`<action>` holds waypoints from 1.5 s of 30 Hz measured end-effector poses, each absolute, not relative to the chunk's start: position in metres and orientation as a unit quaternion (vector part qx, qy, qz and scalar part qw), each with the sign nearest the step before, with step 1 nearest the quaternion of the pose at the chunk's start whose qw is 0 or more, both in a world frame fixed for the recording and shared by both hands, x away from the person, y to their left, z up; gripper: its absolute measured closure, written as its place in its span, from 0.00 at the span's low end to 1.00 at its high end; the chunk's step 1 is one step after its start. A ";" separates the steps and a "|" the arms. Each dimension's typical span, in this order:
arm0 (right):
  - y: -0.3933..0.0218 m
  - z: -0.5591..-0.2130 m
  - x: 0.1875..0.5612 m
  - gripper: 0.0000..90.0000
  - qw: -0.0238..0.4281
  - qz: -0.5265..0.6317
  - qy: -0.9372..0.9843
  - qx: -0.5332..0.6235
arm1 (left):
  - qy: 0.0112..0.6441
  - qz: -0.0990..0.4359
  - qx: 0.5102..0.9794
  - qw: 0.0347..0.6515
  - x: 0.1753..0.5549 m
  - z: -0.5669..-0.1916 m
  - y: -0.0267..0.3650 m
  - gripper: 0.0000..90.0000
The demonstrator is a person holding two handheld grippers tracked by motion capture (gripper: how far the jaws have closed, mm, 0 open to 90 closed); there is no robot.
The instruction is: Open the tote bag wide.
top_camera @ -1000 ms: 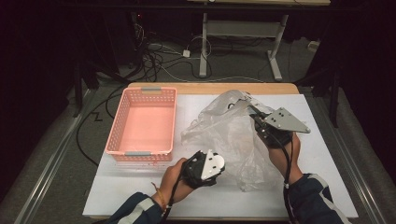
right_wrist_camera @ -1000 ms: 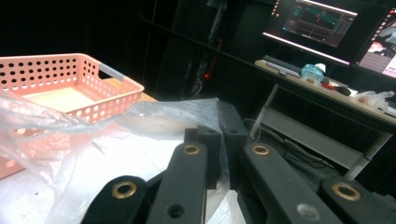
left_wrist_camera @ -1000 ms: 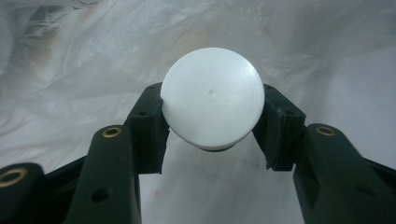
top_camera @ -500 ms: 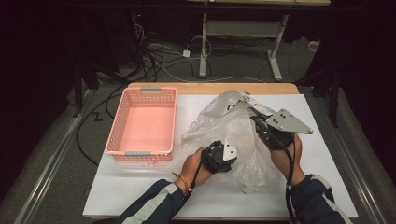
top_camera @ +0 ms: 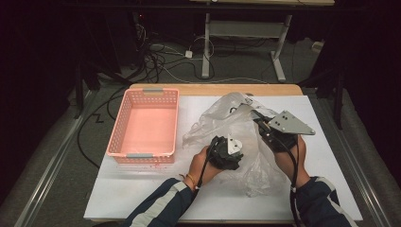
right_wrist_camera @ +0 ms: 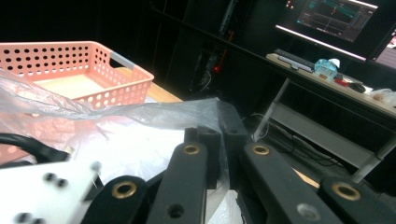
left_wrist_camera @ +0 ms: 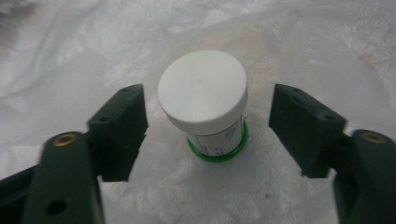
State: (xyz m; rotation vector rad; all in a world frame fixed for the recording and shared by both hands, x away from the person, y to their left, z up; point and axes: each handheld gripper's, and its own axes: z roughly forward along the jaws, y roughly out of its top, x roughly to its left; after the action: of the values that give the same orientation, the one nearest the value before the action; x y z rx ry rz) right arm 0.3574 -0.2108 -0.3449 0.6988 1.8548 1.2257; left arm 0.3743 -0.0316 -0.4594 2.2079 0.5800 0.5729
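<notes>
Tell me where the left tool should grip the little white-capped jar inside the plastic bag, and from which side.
Grip the jar across its white cap, coming straight on as the left tool now points. The cap is round, wider than the body, and already sits between the open jaws, clear of both.

**Bright table, black room — the usual lighting on my feed**

From my high view the white table (top_camera: 142, 198) is the one well-lit patch, with light falling from above; everything beyond its edges drops to near black, and the floor cables barely show. The clear plastic bag (top_camera: 222, 118) throws soft glare there. The picture is a bit soft and grainy overall.

In the left gripper view it's bright and washed out: the jar (left_wrist_camera: 203, 100) and its white lid are sharp enough, but the black pads near the lens go blurry. The right gripper view is dim, its close parts out of focus, and a monitor (right_wrist_camera: 334, 16) glows at top right.
</notes>
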 end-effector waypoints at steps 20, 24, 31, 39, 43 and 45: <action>-0.217 -0.348 0.357 1.00 0.389 0.465 0.748 0.271 | 0.181 0.352 0.813 0.427 0.275 -0.393 0.083 0.27; -0.218 -0.349 0.357 1.00 0.389 0.459 0.753 0.269 | 0.220 0.364 0.791 0.441 0.278 -0.386 0.105 0.24; -0.218 -0.351 0.356 1.00 0.388 0.452 0.758 0.266 | 0.255 0.357 0.803 0.404 0.309 -0.397 0.112 0.21; -0.220 -0.355 0.357 1.00 0.388 0.447 0.761 0.268 | 0.249 0.309 0.823 0.405 0.333 -0.404 0.094 0.41; -0.221 -0.356 0.357 1.00 0.384 0.446 0.763 0.269 | 0.248 0.293 0.833 0.399 0.341 -0.407 0.086 0.52; -0.223 -0.355 0.356 1.00 0.386 0.447 0.762 0.268 | 0.246 0.283 0.838 0.397 0.345 -0.409 0.084 0.67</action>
State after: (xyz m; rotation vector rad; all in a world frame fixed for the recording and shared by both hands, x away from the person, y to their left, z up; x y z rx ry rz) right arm 0.3556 -0.2229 -0.3546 0.6818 1.9399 1.1374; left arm 0.3448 0.0843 -0.4092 2.1227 0.6221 0.7168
